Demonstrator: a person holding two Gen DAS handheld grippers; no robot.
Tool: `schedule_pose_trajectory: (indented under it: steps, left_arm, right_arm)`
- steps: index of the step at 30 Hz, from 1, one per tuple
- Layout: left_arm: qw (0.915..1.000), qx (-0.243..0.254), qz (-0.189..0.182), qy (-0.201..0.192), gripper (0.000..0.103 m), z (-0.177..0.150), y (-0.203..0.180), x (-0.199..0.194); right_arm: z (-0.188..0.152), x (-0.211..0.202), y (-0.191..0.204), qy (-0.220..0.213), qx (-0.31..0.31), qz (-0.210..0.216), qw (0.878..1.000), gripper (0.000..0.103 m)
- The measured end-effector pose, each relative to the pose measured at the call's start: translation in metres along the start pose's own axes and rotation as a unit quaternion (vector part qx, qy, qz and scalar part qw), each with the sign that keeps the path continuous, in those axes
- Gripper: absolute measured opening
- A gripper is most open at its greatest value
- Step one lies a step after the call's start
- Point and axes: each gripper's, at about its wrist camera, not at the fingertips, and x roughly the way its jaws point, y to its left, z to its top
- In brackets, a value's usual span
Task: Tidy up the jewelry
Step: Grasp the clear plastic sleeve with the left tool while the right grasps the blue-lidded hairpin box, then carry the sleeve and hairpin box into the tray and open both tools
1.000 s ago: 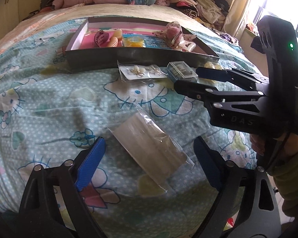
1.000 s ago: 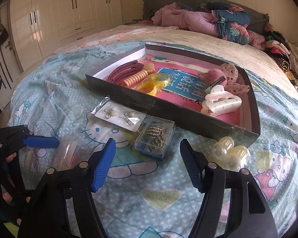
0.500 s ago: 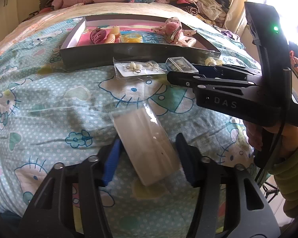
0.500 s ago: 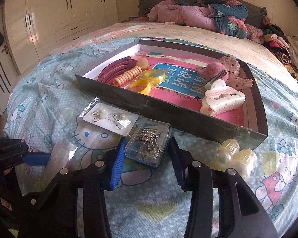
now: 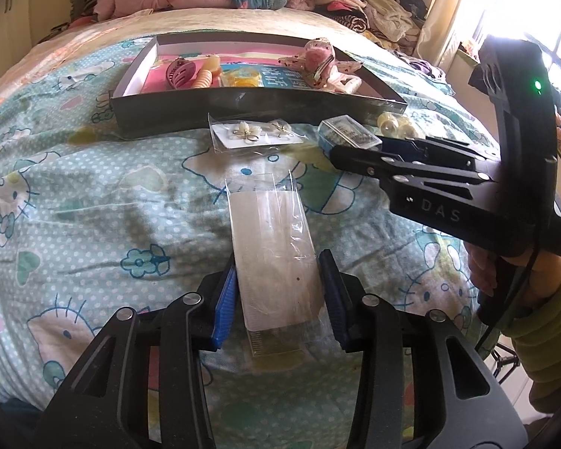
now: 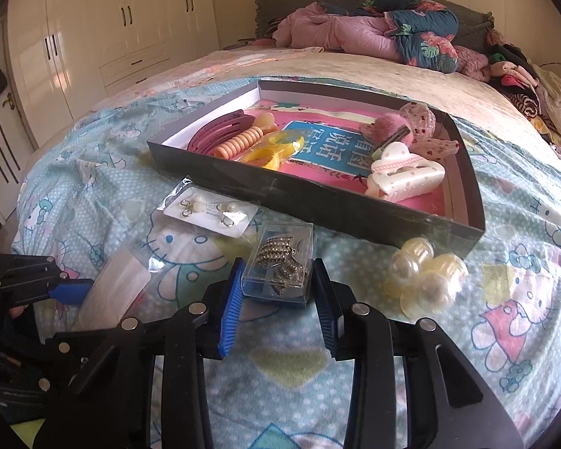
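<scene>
Left wrist view: left gripper (image 5: 278, 297) jaws just closed in, pinching the clear flat packet (image 5: 276, 258) at both long edges on the bedspread (image 5: 93, 194) | right gripper (image 6: 276, 301) jaws also just closing, pads hugging the small clear jewelry box (image 6: 280, 265) | earring card (image 6: 211, 211) and tray (image 6: 318, 202) just beyond its tips

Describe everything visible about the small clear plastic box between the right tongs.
The small clear box is a rectangular, hard-looking transparent plastic case with a bluish base, its lid apparently closed. Inside lie silvery, rhinestone-like pieces. It rests flat on the patterned bedspread, apart from the grey tray and beside the carded earrings. The right tongs have just been closing; their blue pads flank its two long sides and appear to press on them. It is not lifted.
</scene>
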Motion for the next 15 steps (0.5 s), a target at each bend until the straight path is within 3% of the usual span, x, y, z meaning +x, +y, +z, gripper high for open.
schedule_pose_trajectory:
  steps: [15]
  left_arm:
    - [0.9998,0.005,-0.001,-0.017,0.033,0.006,-0.006,-0.009]
  right_arm:
    - [-0.021,-0.040,-0.003,-0.017,0.014,-0.006,1.000,0.033]
